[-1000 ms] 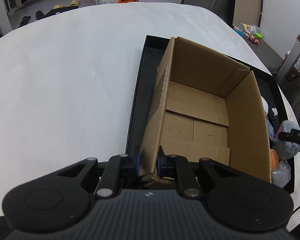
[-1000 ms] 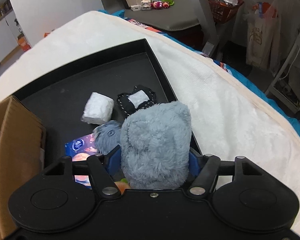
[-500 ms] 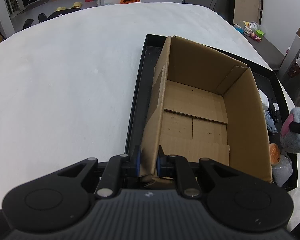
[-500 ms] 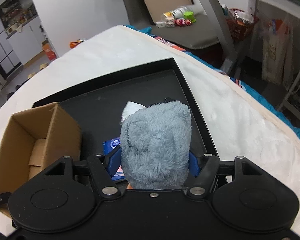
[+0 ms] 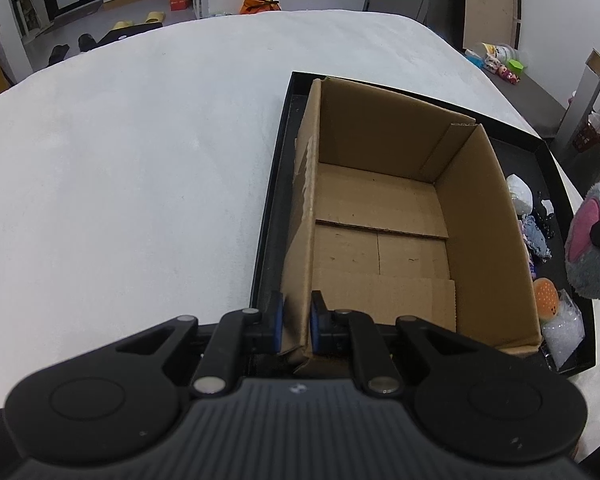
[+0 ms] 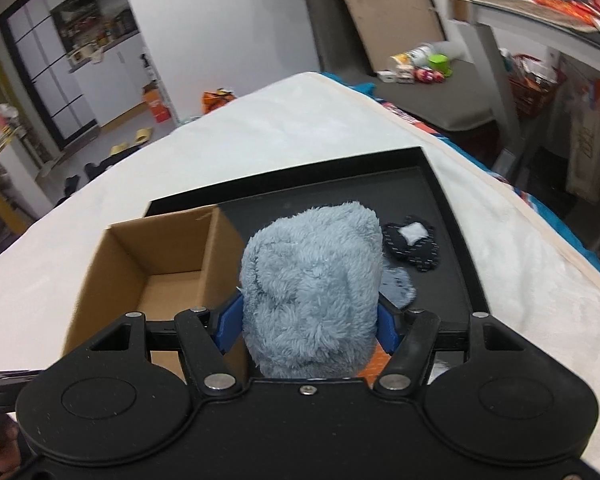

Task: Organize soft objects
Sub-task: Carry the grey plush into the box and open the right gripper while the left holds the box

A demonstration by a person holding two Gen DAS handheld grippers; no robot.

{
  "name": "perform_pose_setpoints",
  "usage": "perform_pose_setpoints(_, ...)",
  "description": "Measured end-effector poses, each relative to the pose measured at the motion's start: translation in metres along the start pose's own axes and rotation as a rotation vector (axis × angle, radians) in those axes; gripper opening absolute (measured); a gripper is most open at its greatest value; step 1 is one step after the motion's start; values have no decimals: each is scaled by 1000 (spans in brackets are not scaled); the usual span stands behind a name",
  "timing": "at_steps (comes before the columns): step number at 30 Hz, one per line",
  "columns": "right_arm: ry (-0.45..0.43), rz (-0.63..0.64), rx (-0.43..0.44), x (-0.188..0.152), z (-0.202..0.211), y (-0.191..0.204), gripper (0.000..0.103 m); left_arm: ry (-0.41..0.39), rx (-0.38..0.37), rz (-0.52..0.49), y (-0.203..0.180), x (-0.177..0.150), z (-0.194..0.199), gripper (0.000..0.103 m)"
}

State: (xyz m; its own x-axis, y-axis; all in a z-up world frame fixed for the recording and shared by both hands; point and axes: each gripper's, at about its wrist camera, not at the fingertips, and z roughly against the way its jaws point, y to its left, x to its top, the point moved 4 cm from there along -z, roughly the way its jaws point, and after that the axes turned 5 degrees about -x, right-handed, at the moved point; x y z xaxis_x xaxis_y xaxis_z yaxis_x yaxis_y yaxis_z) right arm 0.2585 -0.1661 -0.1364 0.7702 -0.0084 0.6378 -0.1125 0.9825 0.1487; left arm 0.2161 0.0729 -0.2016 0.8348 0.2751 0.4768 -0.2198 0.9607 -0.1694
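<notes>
An open, empty cardboard box (image 5: 384, 216) stands in a black tray (image 5: 272, 208) on a white blanket. My left gripper (image 5: 296, 322) is shut on the box's near left corner. My right gripper (image 6: 310, 322) is shut on a fluffy grey plush toy (image 6: 316, 292) and holds it above the tray, just right of the box (image 6: 156, 256). The plush also shows at the right edge of the left wrist view (image 5: 594, 240), with a pink patch. Other soft items lie in the tray: a black-and-white piece (image 6: 412, 242), a small blue-grey plush (image 6: 398, 286), an orange toy (image 5: 546, 294).
A white bundle (image 5: 518, 196) and a clear plastic bag (image 5: 562, 326) lie in the tray right of the box. The white blanket (image 5: 120, 160) spreads wide to the left. Shelves and clutter (image 6: 540, 60) stand beyond the bed's right edge.
My right gripper has lifted the grey plush up from the tray and carried it left toward the box. My left gripper has kept its hold on the box corner.
</notes>
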Motion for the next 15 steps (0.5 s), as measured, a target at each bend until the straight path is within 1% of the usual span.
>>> perform_pose_setpoints(9,-31,48,77,10,17,40,63,1,-26,26,5,-5,2,12)
perform_pose_setpoints(15,-25,104,123,13,15,71,63,5,-41,35,7,-7,4,13)
